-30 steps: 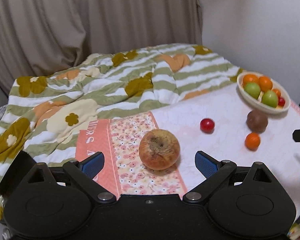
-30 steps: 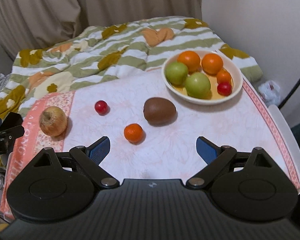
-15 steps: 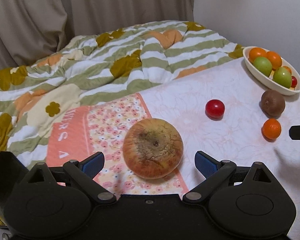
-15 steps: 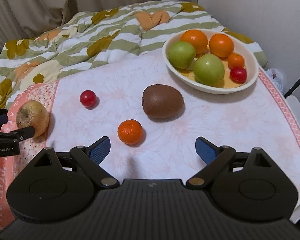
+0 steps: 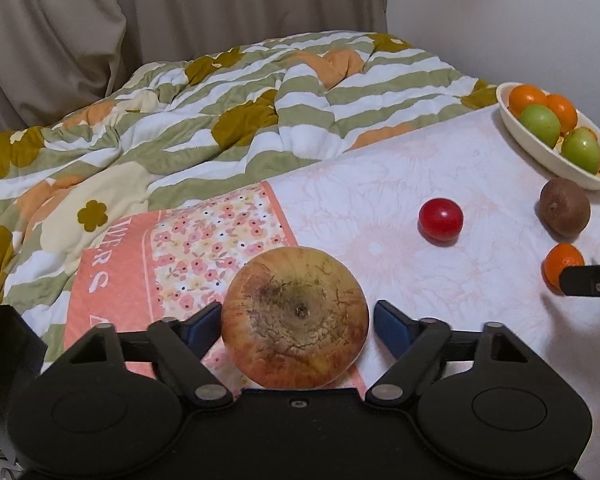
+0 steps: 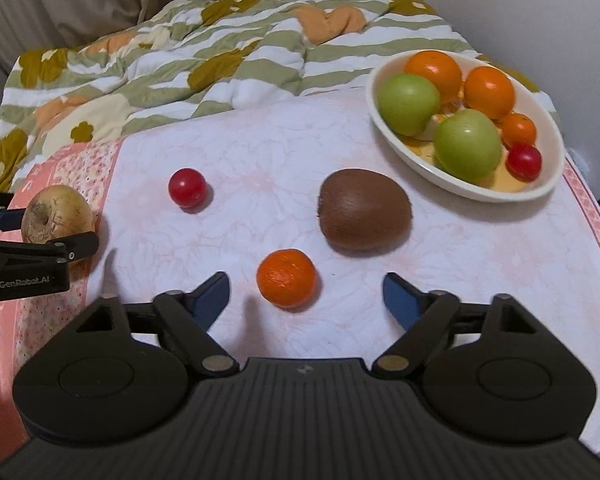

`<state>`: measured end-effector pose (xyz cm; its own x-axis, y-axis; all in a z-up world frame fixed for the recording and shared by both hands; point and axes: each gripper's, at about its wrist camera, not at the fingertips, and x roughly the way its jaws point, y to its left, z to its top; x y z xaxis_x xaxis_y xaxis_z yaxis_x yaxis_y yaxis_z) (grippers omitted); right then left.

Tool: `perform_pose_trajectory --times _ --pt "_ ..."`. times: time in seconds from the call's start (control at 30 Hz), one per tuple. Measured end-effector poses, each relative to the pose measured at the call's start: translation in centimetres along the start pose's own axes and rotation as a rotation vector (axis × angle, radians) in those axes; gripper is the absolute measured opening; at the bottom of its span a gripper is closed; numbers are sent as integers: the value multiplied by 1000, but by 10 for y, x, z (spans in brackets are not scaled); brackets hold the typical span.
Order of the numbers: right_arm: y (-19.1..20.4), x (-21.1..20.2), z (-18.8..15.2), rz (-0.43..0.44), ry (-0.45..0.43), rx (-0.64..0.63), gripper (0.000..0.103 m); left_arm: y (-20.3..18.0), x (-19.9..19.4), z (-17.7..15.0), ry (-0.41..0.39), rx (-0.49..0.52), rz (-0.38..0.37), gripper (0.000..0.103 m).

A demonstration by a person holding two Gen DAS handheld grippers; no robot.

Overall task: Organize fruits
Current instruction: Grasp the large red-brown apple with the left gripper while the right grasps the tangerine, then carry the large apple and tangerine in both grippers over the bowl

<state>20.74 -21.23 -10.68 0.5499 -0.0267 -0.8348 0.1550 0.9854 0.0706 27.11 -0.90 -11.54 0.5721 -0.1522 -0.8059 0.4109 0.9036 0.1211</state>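
Lying on the floral bedspread [image 5: 204, 240], russeted, cracked yellow-red apple [image 5: 295, 316] sits between closing left claw [image 5: 296, 326], pads not yet pressing; right claw [image 6: 306, 298], closing, holds nothing, small orange [image 6: 286, 278] between its jaws.

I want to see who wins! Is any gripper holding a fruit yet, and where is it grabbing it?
Not yet. The left gripper is closing around the apple's sides; the right gripper, also closing, is beside the small orange.

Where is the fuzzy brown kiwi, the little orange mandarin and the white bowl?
Fuzzy brown oval kiwi [image 6: 365, 209], right wrist view, middle of its skin.
Small round orange mandarin [image 6: 286, 277], right wrist view, centre of its peel.
White oval ceramic bowl [image 6: 452, 186], right wrist view, near outer wall.
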Motion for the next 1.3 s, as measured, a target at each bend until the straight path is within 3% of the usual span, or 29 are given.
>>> perform_pose_trajectory --times 0.1,0.27,0.53,0.6,0.67,0.97,1.3 --pt "1 4 1 7 3 -6 94 -2 0 -2 -2 12 19 78" --pt "4 13 3 22 30 -17 77 -4 -2 -4 -11 18 27 78" --pt "5 20 4 34 37 -35 69 -1 -6 -6 -5 -20 17 77" --pt "6 22 5 38 34 -41 65 0 -8 -8 -2 -29 15 77" --pt "6 24 5 42 39 -49 51 1 -12 -11 -5 -42 11 77" --pt "13 6 4 48 3 -74 51 5 -41 -19 -36 -104 4 77" --pt "15 -47 -7 40 -83 -87 51 -6 -90 -26 -133 -121 -19 77"
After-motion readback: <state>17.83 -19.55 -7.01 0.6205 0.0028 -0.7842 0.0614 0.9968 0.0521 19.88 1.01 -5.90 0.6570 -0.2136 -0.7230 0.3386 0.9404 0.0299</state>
